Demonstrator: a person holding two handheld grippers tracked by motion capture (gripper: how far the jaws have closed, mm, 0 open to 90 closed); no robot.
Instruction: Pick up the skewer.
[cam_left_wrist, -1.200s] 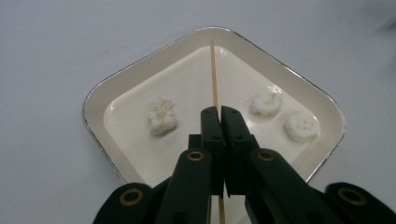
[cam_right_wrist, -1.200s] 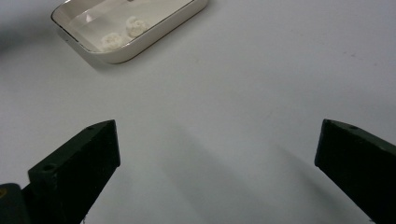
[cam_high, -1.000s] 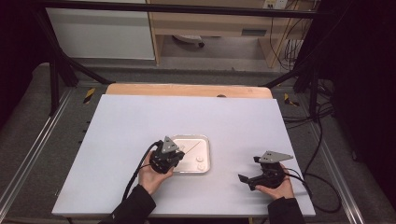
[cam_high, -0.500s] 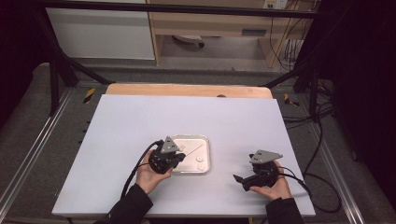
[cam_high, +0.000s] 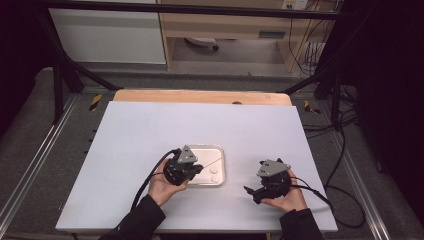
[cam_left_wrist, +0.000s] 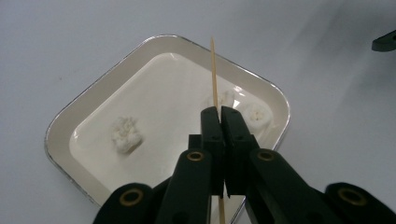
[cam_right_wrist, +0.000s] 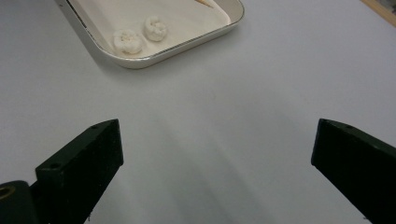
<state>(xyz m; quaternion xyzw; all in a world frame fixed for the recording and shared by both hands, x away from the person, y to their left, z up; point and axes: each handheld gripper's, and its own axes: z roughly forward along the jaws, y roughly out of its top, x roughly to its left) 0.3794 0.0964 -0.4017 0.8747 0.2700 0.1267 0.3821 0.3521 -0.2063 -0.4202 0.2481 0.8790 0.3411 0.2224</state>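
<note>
In the high view, the left claw (cam_high: 196, 169) sits low in the middle of the frame, right at the left edge of a small white tray (cam_high: 218, 150). Its two jaws are pressed together on a thin wooden stick (cam_left_wrist: 214, 74). In the left gripper view the stick pokes up out of the jaws, through the middle of the frame, and its sharp tip is over the far rim of the tray (cam_left_wrist: 60, 121). The other end of the stick comes out under the jaws at the bottom of the frame.

Three small white lumps lie in the tray. One white lump (cam_left_wrist: 125, 133) is at the left of the tray, alone. Two more white lumps (cam_left_wrist: 257, 115) are at the right, close to each other, just beside the jaws.

The right claw (cam_high: 250, 192) is in the lower right of the high view, over the bare table (cam_high: 150, 125), apart from the tray. In the right gripper view its jaws are wide apart with nothing between them, and the tray corner (cam_right_wrist: 140, 59) is at the top of the frame
</note>
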